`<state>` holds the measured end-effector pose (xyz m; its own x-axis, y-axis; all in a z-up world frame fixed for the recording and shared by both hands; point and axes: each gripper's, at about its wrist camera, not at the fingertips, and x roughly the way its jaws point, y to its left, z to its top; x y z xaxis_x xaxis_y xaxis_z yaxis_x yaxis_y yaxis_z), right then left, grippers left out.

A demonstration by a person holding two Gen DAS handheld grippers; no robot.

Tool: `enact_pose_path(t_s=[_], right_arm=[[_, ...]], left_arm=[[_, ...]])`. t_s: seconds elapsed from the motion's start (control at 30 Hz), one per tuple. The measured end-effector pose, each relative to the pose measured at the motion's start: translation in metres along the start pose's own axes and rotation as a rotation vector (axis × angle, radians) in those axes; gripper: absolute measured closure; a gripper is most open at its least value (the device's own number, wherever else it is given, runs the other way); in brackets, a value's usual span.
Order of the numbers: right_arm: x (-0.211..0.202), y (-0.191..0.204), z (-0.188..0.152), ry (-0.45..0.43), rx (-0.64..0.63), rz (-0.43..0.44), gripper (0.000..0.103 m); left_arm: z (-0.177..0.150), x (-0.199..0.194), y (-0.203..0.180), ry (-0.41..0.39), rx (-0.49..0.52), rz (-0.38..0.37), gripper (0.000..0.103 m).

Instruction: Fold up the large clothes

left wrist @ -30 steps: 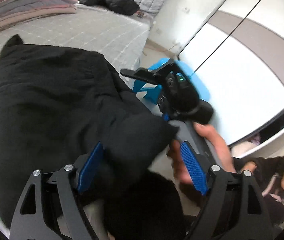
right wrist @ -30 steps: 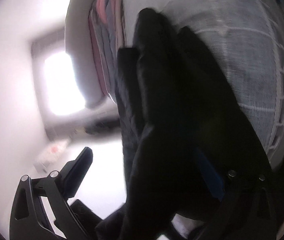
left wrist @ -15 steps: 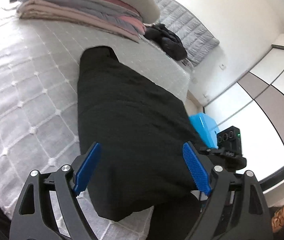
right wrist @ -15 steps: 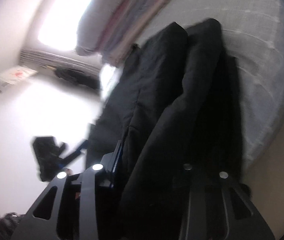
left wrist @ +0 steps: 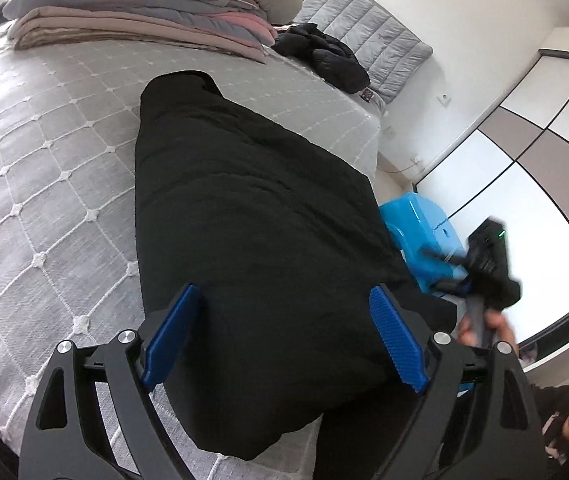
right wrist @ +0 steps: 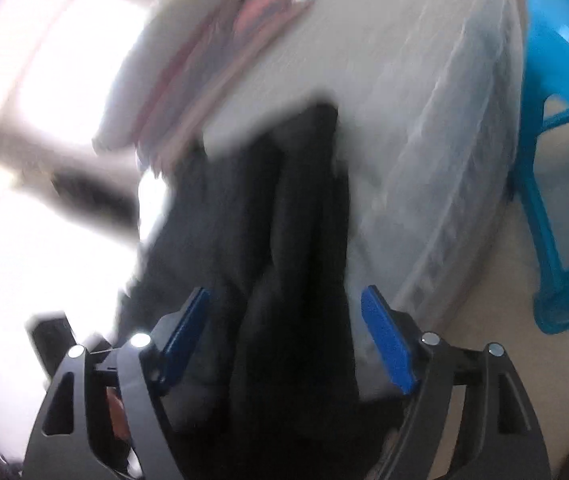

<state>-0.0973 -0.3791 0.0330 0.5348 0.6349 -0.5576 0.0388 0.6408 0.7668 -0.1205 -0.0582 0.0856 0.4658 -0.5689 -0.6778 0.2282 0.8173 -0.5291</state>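
Observation:
A large black garment (left wrist: 244,220) lies folded into a long strip on the grey quilted bed (left wrist: 44,160), its near end hanging over the bed's edge. My left gripper (left wrist: 284,328) hovers over that near end. Its jaws are opening, the blue pads stand wide apart and clear of the cloth. In the blurred right wrist view the black garment (right wrist: 296,220) runs between the pads of my right gripper (right wrist: 284,332). Those jaws are opening too, and the pads do not press on the fabric. A hand holds that gripper's black body (left wrist: 488,264) at the right.
Folded blankets (left wrist: 144,20) are stacked at the head of the bed, with a black jacket (left wrist: 324,56) beside them. A blue plastic stool (left wrist: 420,228) stands on the floor by the bed's corner. White wardrobe doors (left wrist: 524,140) lie beyond. A person is low at the right.
The bunched cloth that sat between my left pads now lies flat on the bed. My right gripper narrowed on the garment, then spread wide again while rising and rolling.

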Motion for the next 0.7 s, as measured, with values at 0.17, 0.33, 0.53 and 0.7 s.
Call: enact_pose_path(t_s=[0.17,0.33,0.53,0.7], right_arm=[[0.032,0.032,0.045,0.028,-0.067,-0.027,0.017],[0.087,0.02,0.074,0.155,-0.079,-0.057,0.017],[0.077,0.05,0.075,0.088,-0.267,-0.045,0.08],[0.061,0.042,0.083,0.014,-0.297,-0.018,0.083]], left_arm=[[-0.001,0.002,-0.002,-0.01,-0.004,0.001,0.016],[-0.002,0.003,-0.003,-0.012,0.006,0.005,0.014],[-0.001,0.005,0.001,-0.004,-0.01,0.003,0.013],[-0.001,0.011,-0.003,-0.004,0.001,-0.008,0.013]])
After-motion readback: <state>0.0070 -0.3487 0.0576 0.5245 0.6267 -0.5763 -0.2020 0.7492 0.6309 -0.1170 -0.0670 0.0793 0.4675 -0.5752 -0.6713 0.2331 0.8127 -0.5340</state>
